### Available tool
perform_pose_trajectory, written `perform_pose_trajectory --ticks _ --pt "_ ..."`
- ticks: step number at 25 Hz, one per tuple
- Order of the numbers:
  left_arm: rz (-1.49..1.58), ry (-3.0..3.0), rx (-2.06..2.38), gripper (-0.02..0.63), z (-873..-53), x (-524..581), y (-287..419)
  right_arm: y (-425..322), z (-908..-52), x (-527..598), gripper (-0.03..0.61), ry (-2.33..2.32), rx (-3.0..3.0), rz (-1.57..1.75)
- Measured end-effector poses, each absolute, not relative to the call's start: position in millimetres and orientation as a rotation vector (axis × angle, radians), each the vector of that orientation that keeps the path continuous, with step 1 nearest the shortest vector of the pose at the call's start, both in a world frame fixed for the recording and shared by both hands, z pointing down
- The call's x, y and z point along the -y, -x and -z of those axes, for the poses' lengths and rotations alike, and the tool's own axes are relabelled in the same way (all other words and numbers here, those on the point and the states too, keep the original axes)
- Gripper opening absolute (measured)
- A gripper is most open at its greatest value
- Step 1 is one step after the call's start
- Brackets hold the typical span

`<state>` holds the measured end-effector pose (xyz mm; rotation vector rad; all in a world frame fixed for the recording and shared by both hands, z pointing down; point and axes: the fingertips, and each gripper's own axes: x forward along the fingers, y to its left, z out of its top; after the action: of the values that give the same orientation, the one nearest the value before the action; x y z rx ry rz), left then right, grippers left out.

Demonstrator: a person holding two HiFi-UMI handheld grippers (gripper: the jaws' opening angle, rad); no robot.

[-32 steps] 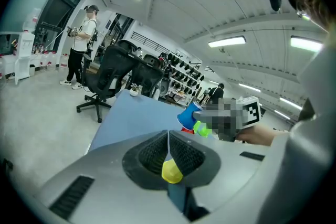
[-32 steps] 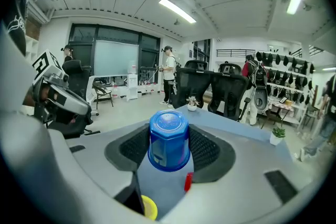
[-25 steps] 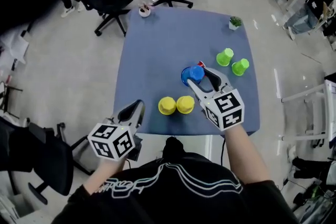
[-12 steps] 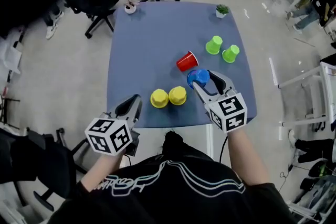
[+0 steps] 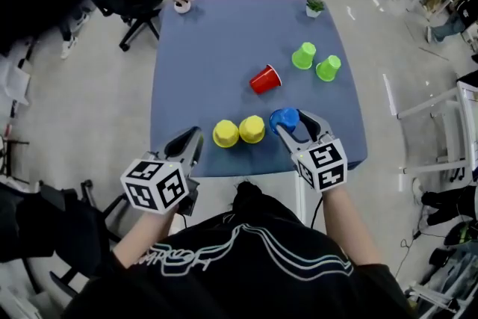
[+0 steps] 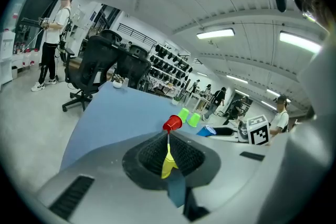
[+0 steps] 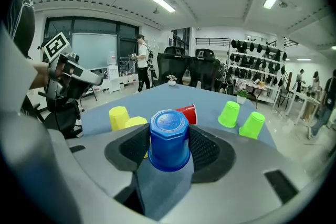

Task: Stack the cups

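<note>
Blue table [image 5: 209, 48], centre frame. Right gripper [image 5: 296, 125], lower right: jaws wide, clamped on upturned blue cup [image 7: 169, 139], just right of two yellow cups [image 5: 225, 133] [image 5: 252, 129]. Left gripper [image 5: 188, 143], lower left at table edge: jaws pressed together, empty. Red cup [image 5: 264, 78] on its side mid-table; green cups [image 5: 303, 55] [image 5: 328, 68] upper right.

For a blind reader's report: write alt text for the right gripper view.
The right gripper grips an upside-down blue cup. Behind it on the blue table: two yellow cups at left, a red cup on its side, two green cups at right.
</note>
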<state>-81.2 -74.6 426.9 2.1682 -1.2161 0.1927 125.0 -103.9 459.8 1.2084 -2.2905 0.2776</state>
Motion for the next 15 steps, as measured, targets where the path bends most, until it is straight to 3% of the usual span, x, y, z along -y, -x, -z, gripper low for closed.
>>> perform_pose_trajectory --ticks 15 --pt "-0.213 -2.164 1.228 0.031 -440 77 87 -123 -506 102 0.247 -1.166 2.25 -0.295"
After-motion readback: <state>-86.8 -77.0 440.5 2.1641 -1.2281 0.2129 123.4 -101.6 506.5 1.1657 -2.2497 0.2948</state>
